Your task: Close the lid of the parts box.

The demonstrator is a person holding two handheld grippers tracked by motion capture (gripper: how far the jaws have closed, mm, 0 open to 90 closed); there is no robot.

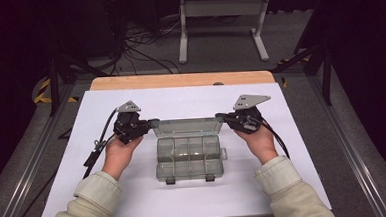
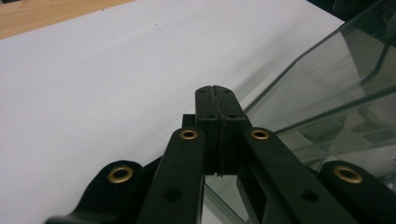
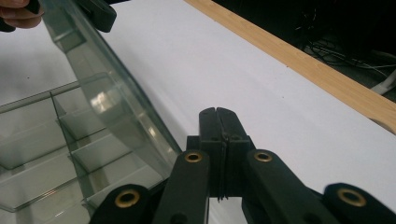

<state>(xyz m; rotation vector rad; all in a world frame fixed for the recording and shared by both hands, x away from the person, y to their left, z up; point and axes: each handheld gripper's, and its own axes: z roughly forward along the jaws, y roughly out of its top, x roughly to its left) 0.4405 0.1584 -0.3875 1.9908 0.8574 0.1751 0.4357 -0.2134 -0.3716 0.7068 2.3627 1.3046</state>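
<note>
A clear compartment box (image 1: 188, 158) lay at the middle of the white desk (image 1: 303, 148), its lid (image 1: 188, 127) raised along the far edge. The left hand-held gripper (image 1: 152, 123) and the right hand-held gripper (image 1: 220, 117) stood clenched at the lid's two far corners, apparently propping it; the step judged in hand was swinging the lid. The next move called for equal pressure from both sides. Contact between pads and lid was hard to make out through the transparent plastic.

Glossy clear plastic organiser box (image 1: 188, 151); matt white table sheet (image 1: 180, 101) (wooden edge (image 1: 179, 80) beyond); matt black jaws
</note>
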